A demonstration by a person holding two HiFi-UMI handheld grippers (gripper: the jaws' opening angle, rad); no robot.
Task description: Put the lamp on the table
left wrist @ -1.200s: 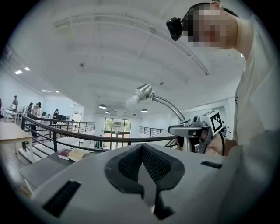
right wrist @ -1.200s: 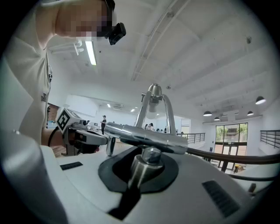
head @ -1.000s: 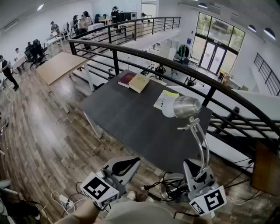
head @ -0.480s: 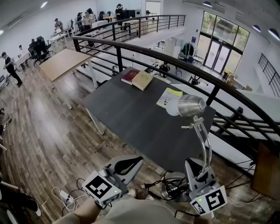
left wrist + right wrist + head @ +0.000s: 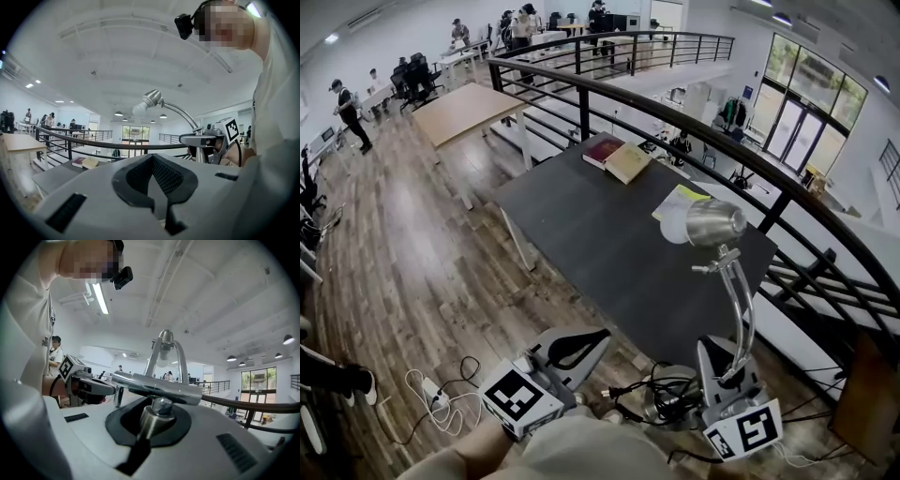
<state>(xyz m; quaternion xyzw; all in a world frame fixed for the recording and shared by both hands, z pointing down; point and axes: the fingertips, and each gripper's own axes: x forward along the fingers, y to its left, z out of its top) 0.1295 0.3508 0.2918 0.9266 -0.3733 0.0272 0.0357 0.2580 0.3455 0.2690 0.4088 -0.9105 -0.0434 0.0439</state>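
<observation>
Carry step, by my reading: my right gripper [image 5: 719,367] is clamped on the stem of the chrome gooseneck desk lamp [image 5: 714,223], holding it upright just short of the near edge of the dark grey rectangular table [image 5: 600,234]. My left gripper [image 5: 579,345] hangs short of that same edge, jaws together on nothing. Next I'd need to bring the lamp forward over bare tabletop, lower until its base sits flat, then release.

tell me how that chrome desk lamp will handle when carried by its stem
Probably top-heavy: the desk lamp carries its metal shade high on a curved neck, far above the right gripper, so it may swing. The polished stem looks slippery and could twist in the jaws. The black cord bunched below might snag.
</observation>
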